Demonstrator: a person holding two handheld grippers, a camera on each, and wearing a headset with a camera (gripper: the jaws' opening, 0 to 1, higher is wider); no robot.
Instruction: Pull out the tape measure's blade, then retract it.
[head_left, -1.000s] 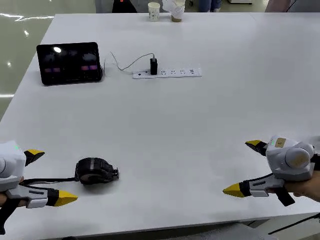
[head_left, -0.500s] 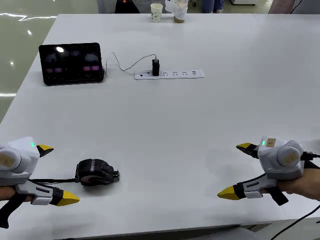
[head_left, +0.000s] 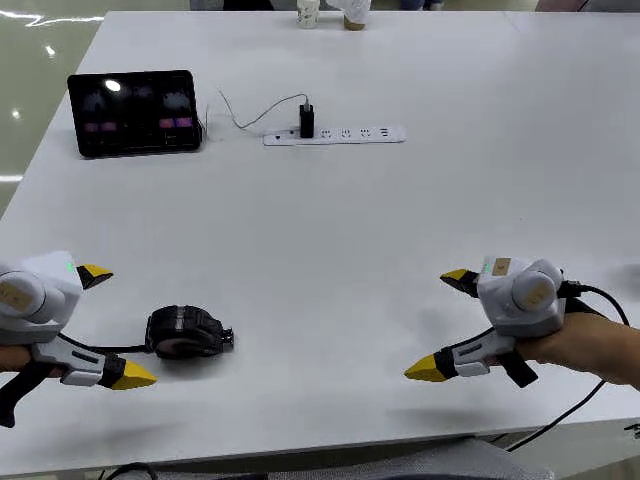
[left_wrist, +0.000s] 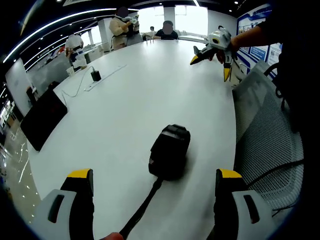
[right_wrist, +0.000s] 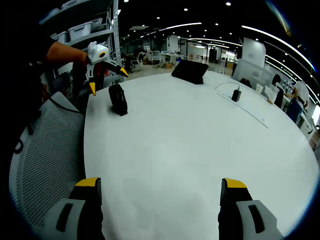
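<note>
— Where is the tape measure (head_left: 186, 331)?

— On the white table (head_left: 400, 210), near the front edge on the person's left. It is a black case sitting on the tabletop.

— And how does it sit to the left gripper (head_left: 118, 324)?

— Just ahead of the jaws. In the left gripper view the case is centred between the two yellow tips, a little beyond them, and neither tip touches it. In the head view it sits just to the right of the tips, level with the gap between them.

— So the jaws are spread?

— Wide, with nothing clamped. A black strap (head_left: 100, 350) runs from the case back between the jaws towards the hand holding the gripper.

— What about the right gripper (head_left: 437, 323)?

— Over the front right part of the table, well apart from the tape measure, with bare tabletop between them. Its jaws are also wide and hold nothing. A hand grips it, and a dark cable trails from it off the table's front edge. Its own view looks across the table, with the tape measure far off beside the left gripper.

— Anything else on the table?

— A dark tablet (head_left: 132, 112) propped up at the far left, a white power strip (head_left: 335, 135) with a black plug (head_left: 307, 121) in it, and cups (head_left: 308, 12) at the far edge, all well apart from the tape measure.
</note>
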